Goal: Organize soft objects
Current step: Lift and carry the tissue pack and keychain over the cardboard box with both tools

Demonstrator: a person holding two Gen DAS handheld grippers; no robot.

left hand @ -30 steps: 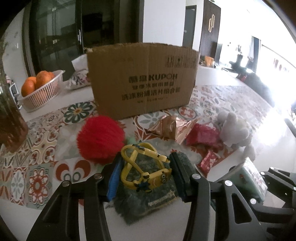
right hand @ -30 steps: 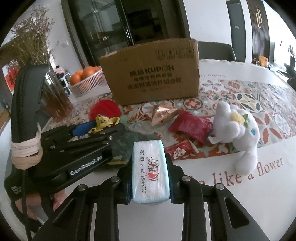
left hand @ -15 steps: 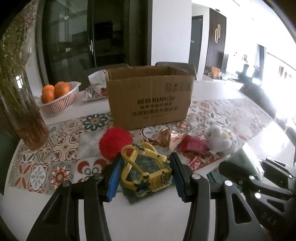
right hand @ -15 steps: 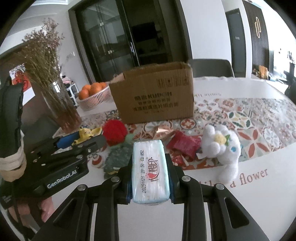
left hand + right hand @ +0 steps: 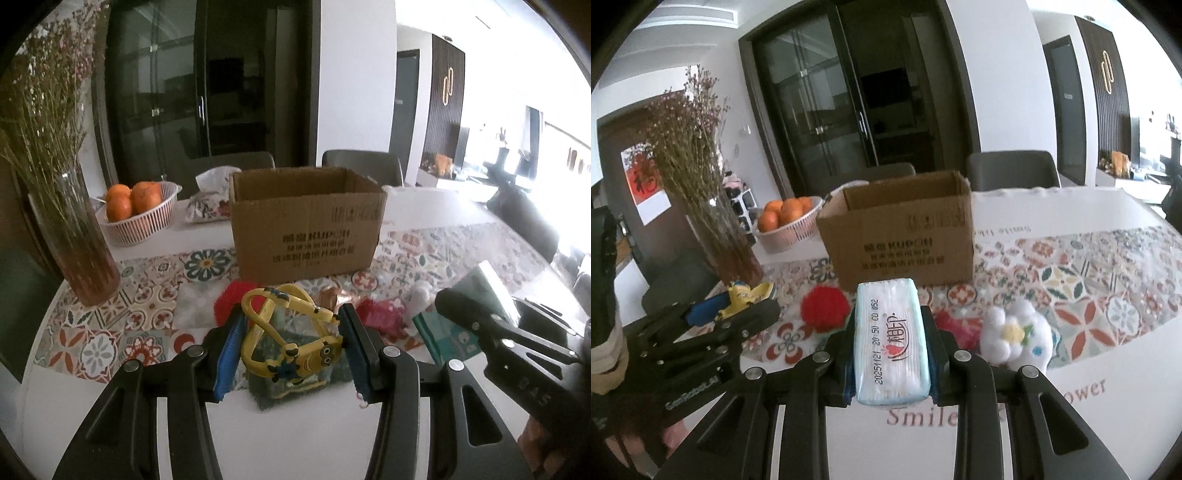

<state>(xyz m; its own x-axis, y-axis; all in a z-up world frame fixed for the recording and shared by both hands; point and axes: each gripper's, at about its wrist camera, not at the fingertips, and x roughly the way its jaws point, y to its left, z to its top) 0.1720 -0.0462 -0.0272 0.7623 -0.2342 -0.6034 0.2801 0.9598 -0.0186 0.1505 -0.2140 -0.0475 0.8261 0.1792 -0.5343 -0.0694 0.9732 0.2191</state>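
My left gripper (image 5: 293, 325) is shut on a yellow Minion toy (image 5: 295, 354) with looped straps and holds it above the table. A dark green cloth (image 5: 295, 391) shows beneath it. My right gripper (image 5: 889, 321) is shut on a pale blue tissue pack (image 5: 890, 343), also raised; from the left wrist view the pack (image 5: 461, 332) appears at the right. Ahead stands an open cardboard box (image 5: 306, 229) (image 5: 901, 243). A red pompom (image 5: 823, 310), a white plush (image 5: 1015, 336), a red packet (image 5: 380, 314) and gold foil (image 5: 328, 295) lie in front of the box.
A glass vase of dried flowers (image 5: 85, 258) (image 5: 727, 251) stands at the left. Behind it sit a basket of oranges (image 5: 140, 214) and a floral pouch (image 5: 207, 206). Two chairs (image 5: 358, 162) stand beyond the patterned tablecloth (image 5: 1089, 277).
Both grippers have risen with their loads. The things on the table look smaller and lower, and the box's open top has come into view.
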